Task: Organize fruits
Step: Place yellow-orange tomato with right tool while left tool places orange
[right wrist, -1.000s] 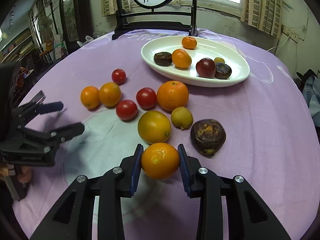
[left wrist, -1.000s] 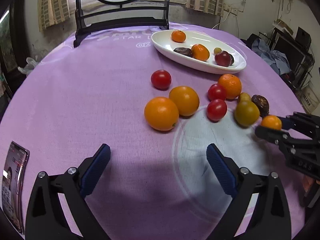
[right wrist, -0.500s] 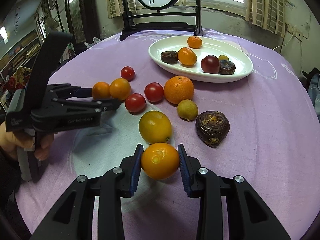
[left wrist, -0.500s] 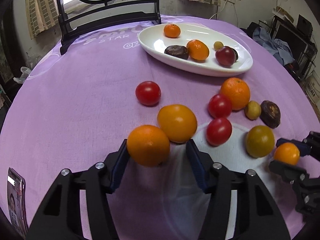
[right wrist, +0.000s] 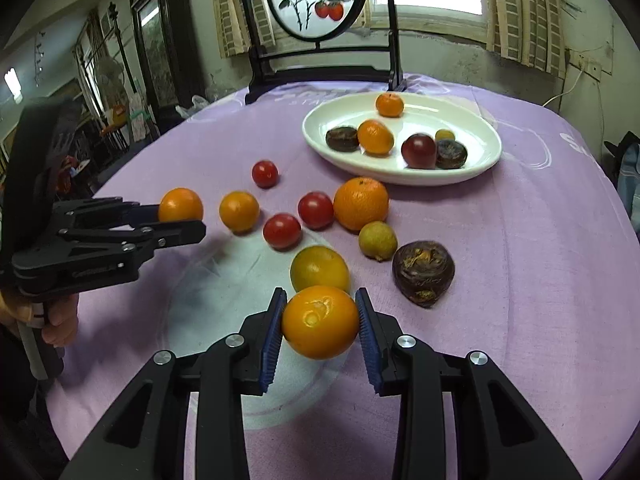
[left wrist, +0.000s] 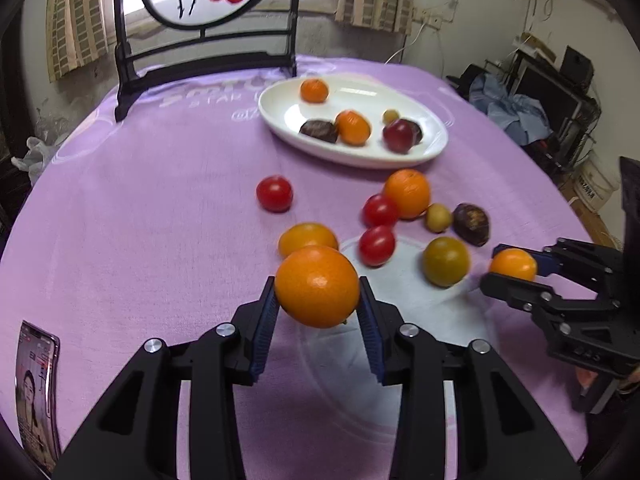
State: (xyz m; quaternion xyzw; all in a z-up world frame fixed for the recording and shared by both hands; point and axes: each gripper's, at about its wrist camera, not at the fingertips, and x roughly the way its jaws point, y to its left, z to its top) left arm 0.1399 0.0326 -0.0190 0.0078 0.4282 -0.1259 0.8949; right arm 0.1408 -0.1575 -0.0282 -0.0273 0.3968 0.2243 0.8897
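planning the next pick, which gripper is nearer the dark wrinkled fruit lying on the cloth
Right. The right gripper, shut on an orange, is just short of the dark wrinkled fruit, slightly to its left. The left gripper holds its orange far across the fruit cluster.

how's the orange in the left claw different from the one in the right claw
The left claw grips a smooth-skinned orange; the right claw grips an orange with a scar on its skin. Seen from the opposite camera, the left claw's fruit is a deeper orange and the right's yellower. Both are round, clamped, and off the plate.
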